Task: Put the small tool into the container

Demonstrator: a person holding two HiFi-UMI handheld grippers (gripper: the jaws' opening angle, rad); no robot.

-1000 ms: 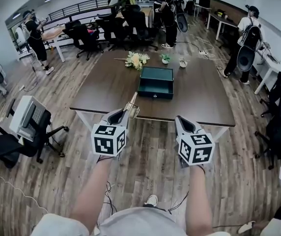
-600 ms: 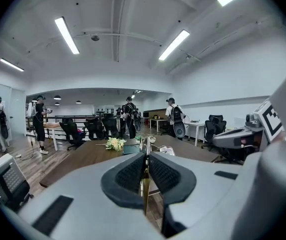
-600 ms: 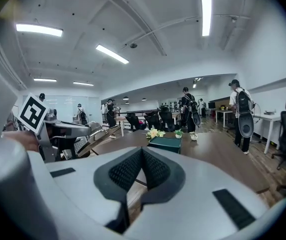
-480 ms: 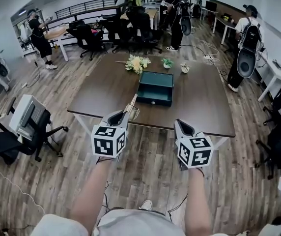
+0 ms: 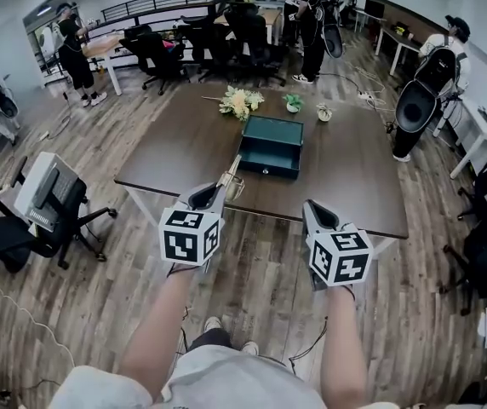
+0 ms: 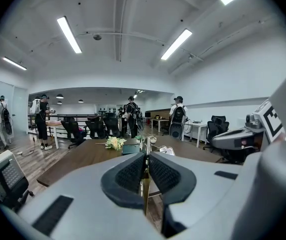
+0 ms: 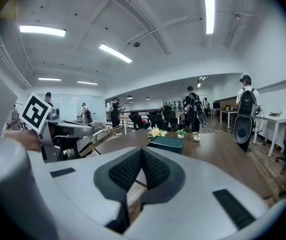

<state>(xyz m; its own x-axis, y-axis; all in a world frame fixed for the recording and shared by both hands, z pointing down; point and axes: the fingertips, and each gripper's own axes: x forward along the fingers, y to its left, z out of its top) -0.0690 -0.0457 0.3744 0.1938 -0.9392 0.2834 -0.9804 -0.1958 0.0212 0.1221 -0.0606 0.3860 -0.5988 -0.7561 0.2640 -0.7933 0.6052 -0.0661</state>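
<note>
One small tool juts forward, clamped in the left gripper, short of the container; the right gripper is closed, empty.

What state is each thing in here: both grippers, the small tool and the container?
left gripper: jaws shut on the small tool, held in the air near the table's edge.
small tool: clamped in the left jaws, sticking out forward, not yet in the container.
right gripper: jaws shut, nothing between them.
container: resting on the table, open on top.
</note>
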